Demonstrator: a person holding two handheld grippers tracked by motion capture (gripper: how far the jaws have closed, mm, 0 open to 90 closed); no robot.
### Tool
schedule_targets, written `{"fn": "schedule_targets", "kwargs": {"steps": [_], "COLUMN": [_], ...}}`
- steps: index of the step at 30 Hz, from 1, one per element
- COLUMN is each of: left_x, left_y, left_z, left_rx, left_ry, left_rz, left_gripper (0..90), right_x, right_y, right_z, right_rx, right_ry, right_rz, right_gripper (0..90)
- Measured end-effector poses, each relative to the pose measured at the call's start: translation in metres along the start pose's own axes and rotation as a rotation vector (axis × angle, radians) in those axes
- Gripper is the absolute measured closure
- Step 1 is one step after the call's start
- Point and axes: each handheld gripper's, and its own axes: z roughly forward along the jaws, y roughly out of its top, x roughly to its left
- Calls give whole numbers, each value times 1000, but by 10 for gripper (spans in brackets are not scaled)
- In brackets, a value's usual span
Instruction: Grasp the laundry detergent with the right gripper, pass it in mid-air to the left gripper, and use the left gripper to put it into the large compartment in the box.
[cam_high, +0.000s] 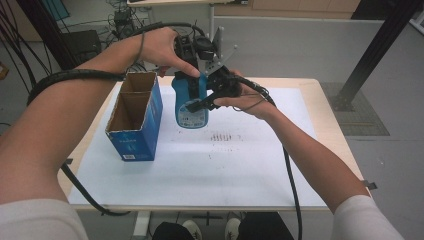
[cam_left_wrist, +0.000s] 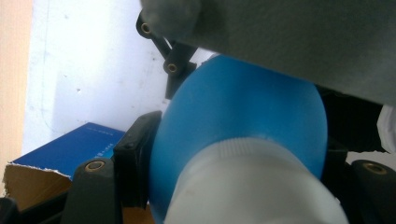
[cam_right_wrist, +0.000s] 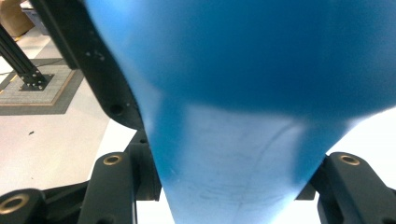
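Blue bottle (cam_high: 191, 102) held upright in the air above the bench (cam_high: 320, 87), just right of the open blue carton (cam_high: 134, 117). Left gripper (cam_high: 196, 75) pinches it near the white cap (cam_left_wrist: 252, 186) from above; right gripper (cam_high: 205, 102) fingers pinch the body from the side (both clamped, none spread). Long axis vertical, carton mouth lies lower-left; left hand is nearer to it.

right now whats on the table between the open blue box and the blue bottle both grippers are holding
Nothing: in the high view, only bare white sheet shows between the box and the bottle.
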Motion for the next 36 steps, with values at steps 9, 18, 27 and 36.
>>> {"fn": "schedule_targets", "kwargs": {"steps": [9, 18, 27, 36], "left_x": [1, 2, 2, 4], "left_y": [-2, -3, -3, -2], "left_z": [1, 2, 2, 2], "left_rx": [-6, -7, -14, -6], "left_ry": [-4, -11, -6, -5], "left_rz": [-9, -13, -17, -10], "left_gripper": [342, 344, 344, 346], "right_x": [1, 0, -1, -2], "right_y": [-1, -1, -3, -4], "right_z": [1, 2, 2, 2], "right_rx": [9, 4, -4, -11], "right_ry": [9, 15, 14, 17], "right_rz": [26, 25, 28, 33], "right_gripper": [429, 426, 422, 419]}}
